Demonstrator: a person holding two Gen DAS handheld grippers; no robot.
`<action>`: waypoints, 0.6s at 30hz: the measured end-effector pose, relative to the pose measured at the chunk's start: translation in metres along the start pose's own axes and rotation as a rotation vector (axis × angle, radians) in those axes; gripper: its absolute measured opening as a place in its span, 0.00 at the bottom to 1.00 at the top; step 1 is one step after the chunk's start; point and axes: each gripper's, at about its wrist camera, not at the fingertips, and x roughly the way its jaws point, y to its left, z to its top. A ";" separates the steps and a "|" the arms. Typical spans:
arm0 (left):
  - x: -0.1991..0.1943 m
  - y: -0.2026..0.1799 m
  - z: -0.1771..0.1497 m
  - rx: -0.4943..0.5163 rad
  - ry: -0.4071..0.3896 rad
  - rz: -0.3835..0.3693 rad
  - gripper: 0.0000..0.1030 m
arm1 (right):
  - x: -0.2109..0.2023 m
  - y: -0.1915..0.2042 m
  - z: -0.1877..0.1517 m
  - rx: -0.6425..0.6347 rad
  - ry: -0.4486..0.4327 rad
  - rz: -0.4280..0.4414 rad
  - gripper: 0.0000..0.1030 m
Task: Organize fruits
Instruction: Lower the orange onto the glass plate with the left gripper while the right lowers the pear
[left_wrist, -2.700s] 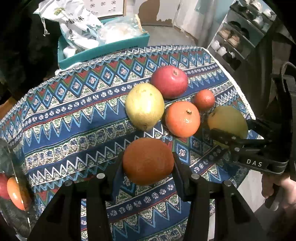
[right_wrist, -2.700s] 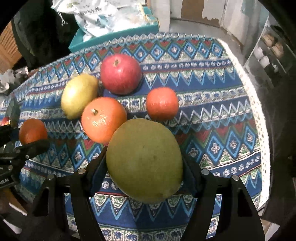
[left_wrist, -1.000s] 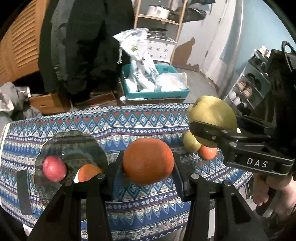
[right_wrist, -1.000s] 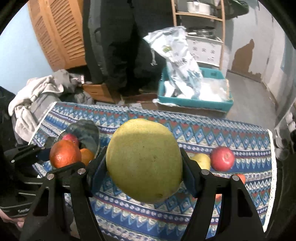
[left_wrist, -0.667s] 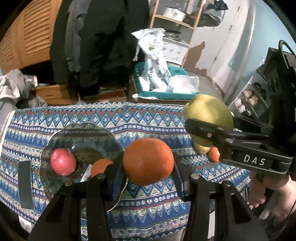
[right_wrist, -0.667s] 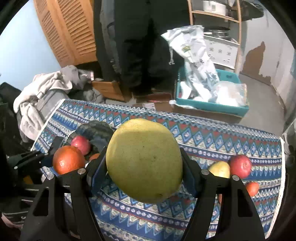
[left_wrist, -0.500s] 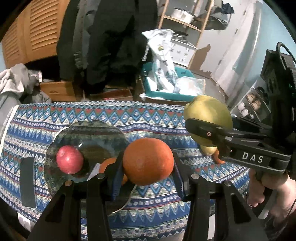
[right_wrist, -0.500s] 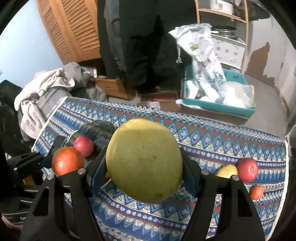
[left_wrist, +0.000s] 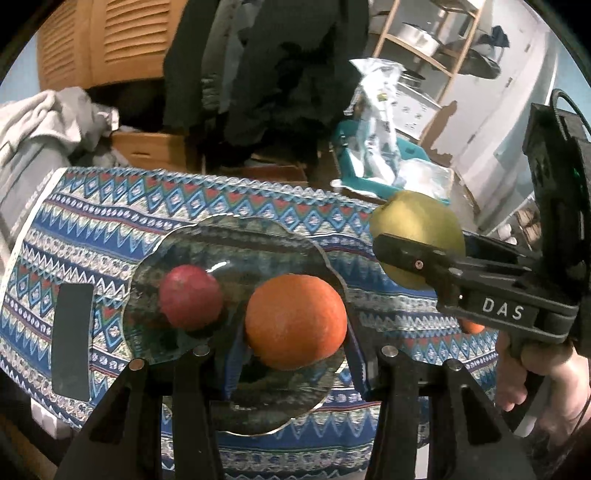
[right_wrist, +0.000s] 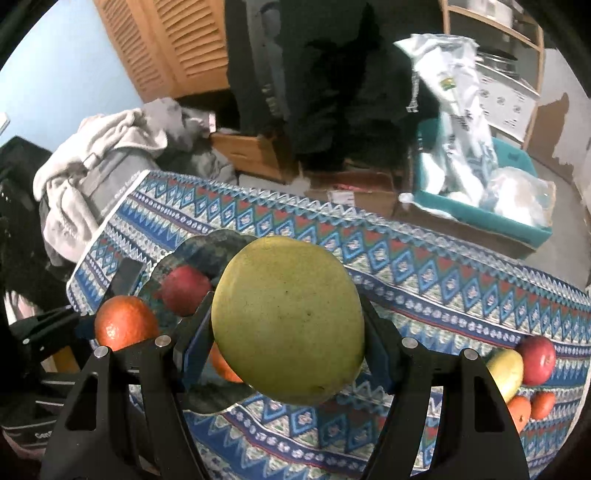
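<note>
My left gripper (left_wrist: 293, 350) is shut on an orange (left_wrist: 295, 322) and holds it above the dark glass plate (left_wrist: 236, 236). A red apple (left_wrist: 191, 297) lies on the plate, and another orange (right_wrist: 223, 363) on it shows partly in the right wrist view. My right gripper (right_wrist: 288, 334) is shut on a big yellow-green mango (right_wrist: 290, 319), held above the plate's right edge; it also shows in the left wrist view (left_wrist: 417, 236). The held orange shows at the left of the right wrist view (right_wrist: 125, 326).
The table has a blue patterned cloth (left_wrist: 92, 206). At its right end lie a yellow fruit (right_wrist: 506, 371), a red apple (right_wrist: 537, 360) and two small oranges (right_wrist: 541, 404). A dark flat object (left_wrist: 72, 334) lies left of the plate. A teal bin (right_wrist: 480, 218) and clothes stand behind.
Both grippers have carried their fruit leftward from the pile at the table's right end to above the plate. Both stay shut on their fruit.
</note>
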 end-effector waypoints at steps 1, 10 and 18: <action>0.001 0.004 0.000 -0.009 0.002 0.003 0.47 | 0.003 0.002 0.001 -0.004 0.004 0.005 0.69; 0.018 0.034 -0.007 -0.040 0.038 0.059 0.47 | 0.039 0.028 0.008 -0.047 0.064 0.032 0.69; 0.034 0.052 -0.017 -0.071 0.088 0.082 0.47 | 0.070 0.040 0.008 -0.073 0.120 0.034 0.69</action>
